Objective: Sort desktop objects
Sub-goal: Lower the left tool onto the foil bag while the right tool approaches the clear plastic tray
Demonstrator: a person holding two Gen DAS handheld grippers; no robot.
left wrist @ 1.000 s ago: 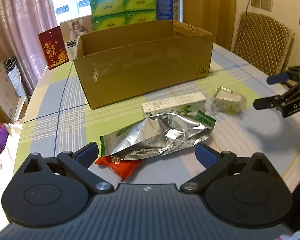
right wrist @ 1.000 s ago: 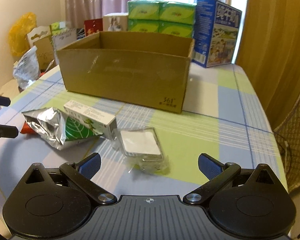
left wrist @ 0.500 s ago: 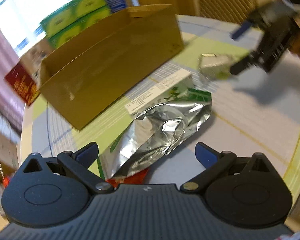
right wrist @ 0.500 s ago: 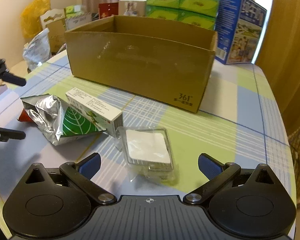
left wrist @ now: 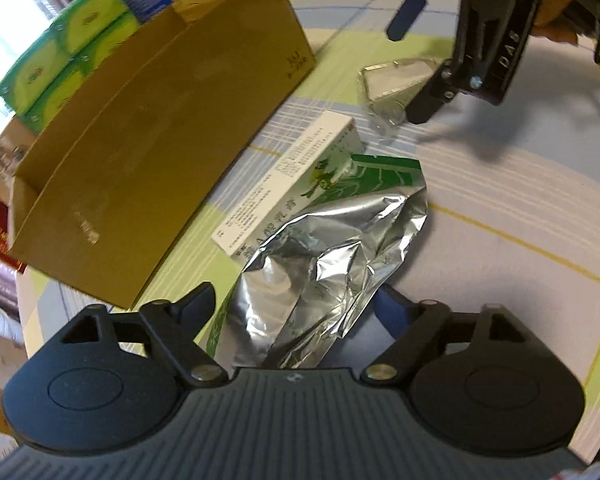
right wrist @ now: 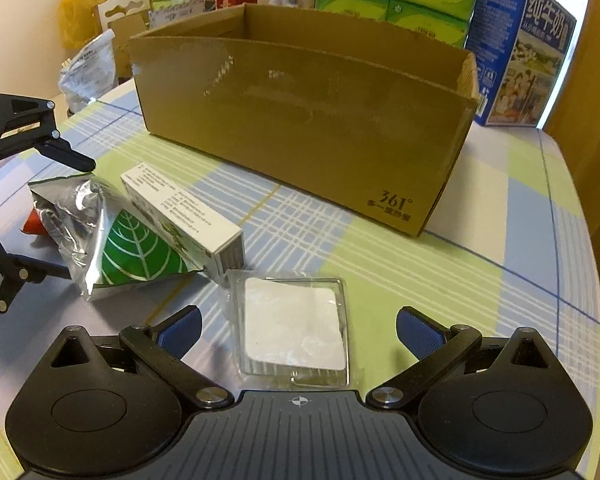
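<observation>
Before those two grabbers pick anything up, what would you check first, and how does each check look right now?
1. Left hand-held gripper open around the foil bag: ok, fingers on either side.
2. Right hand-held gripper open around the clear packet: ok.
3. Medicine box clear of the bag: not ok, the two overlap, so lifting the bag may drag it.
4. Cardboard box open on top: ok.
5. Room inside the cardboard box: cannot tell, its floor is hidden.
6. The two grippers apart: ok, a gap shows between them.
</observation>
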